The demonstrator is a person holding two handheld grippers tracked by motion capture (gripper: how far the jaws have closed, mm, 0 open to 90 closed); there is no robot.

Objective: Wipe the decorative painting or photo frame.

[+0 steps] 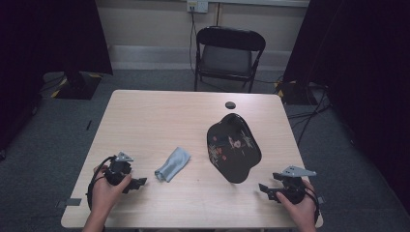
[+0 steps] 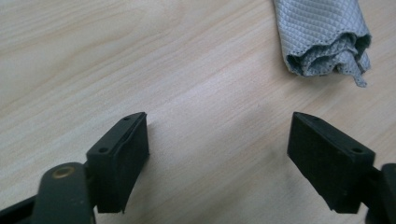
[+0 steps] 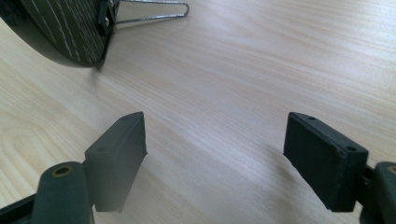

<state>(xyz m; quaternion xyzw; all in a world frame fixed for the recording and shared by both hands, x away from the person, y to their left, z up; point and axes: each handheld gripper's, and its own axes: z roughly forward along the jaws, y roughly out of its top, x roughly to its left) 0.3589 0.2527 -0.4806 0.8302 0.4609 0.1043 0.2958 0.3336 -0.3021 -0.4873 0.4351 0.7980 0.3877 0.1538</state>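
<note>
Hands at the near desk (image 1: 145, 116) edge each hold a hand-held gripper: the left hand-held gripper (image 1: 138, 183) and the right hand-held gripper (image 1: 265, 190) both have their jaws spread with nothing between them. Just beyond the left one lies a crumpled grey cloth (image 1: 172, 164), whose waffle weave and folded edge show up close in the left gripper view (image 2: 322, 37). Farther right stands a black decorated tray (image 1: 232, 146), tilted; the right gripper view shows its wire stand (image 3: 149, 14). Beyond the desk is a folding chair (image 1: 228, 55).
</note>
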